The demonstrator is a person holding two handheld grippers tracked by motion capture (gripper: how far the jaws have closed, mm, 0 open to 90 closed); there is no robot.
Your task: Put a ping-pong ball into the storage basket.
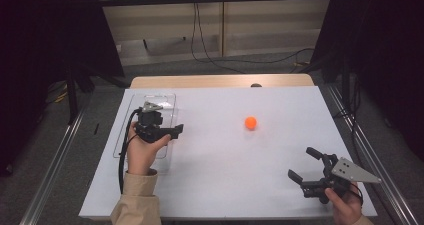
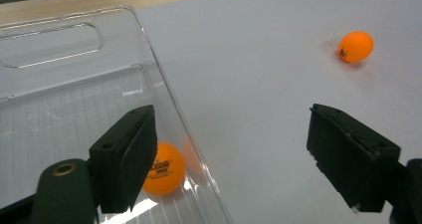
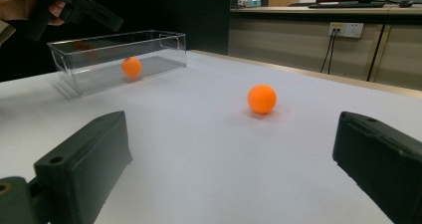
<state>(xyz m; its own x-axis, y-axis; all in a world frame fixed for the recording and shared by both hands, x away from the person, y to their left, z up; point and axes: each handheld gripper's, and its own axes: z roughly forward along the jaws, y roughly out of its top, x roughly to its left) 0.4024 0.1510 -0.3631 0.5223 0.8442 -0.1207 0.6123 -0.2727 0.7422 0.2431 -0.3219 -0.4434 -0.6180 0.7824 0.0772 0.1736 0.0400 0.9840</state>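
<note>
A clear plastic box [image 1: 167,99] stands at the table's left, and one orange ball [image 2: 165,169] rests inside it against the right wall. That same ball [image 3: 132,66] shows through the box wall [image 3: 159,47] in the right gripper view. My left gripper [image 1: 172,132] hovers over the box's right edge, open, with nothing between its jaws [image 2: 234,129]. A second orange ball [image 1: 250,122] lies loose on the white table top, right of centre. My right gripper [image 1: 304,163] rests open near the front right corner and faces that ball [image 3: 262,98].
The white sheet [image 1: 225,175] covers the table, with a wooden strip [image 1: 220,81] along the far edge. Dark curtains stand on both sides, and cables [image 1: 200,40] hang behind the table. Metal rails [image 1: 55,160] run along the floor beside it.
</note>
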